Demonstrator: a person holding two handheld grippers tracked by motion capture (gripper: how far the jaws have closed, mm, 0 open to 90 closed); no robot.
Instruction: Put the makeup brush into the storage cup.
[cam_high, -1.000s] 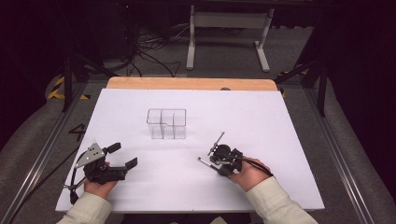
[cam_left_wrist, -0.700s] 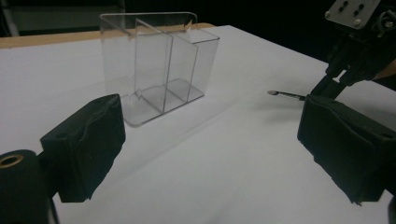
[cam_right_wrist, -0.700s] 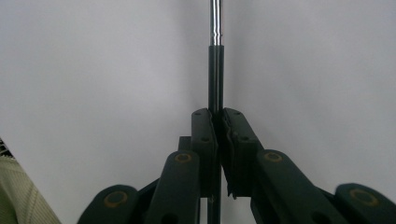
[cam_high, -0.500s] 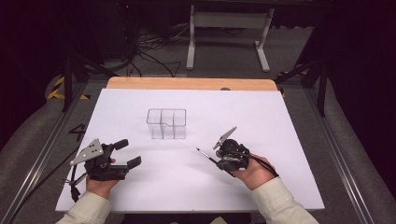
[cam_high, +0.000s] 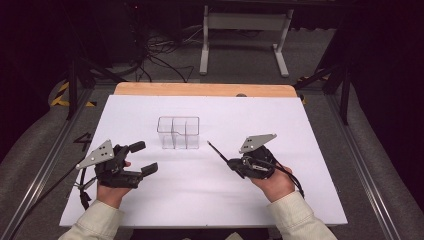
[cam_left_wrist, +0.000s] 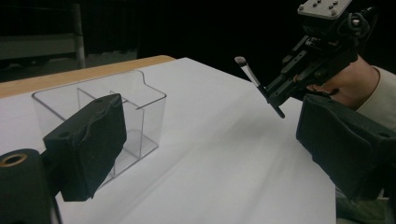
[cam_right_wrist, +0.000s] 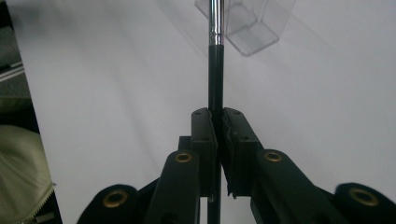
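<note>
The slim black-handled brush with a silver ferrule (cam_right_wrist: 215, 56) is pinched in my right claw (cam_high: 239, 164), its pads pressed together on the handle so that the bristle end sticks out up and to the left, raised clear of the white tabletop (cam_high: 300, 150) and aimed roughly toward the clear plastic organiser box with three compartments (cam_high: 178, 132). In the left claw view the brush's pale tip (cam_left_wrist: 241, 60) hangs in the air, well apart from the box's rim. I judge that I am in the carrying step — the brush is picked up and not yet delivered, and the box looks empty. The next move, as I read it, calls for bringing the tip over one of the compartments, tipping the handle nearer to upright, and lowering it inside before I let go; the thin walls and narrow cells leave little room, so the approach should be slow and straight. My right hand (cam_high: 272, 180) sits under the claw, palm up and wrist bent inward, with the grey three-cornered plate tilted on top. My left claw (cam_high: 142, 157) is spread wide and holds nothing; it hovers near the left front of the box, pointing across toward it — ready, I think, to steady the box if it slides.
</note>
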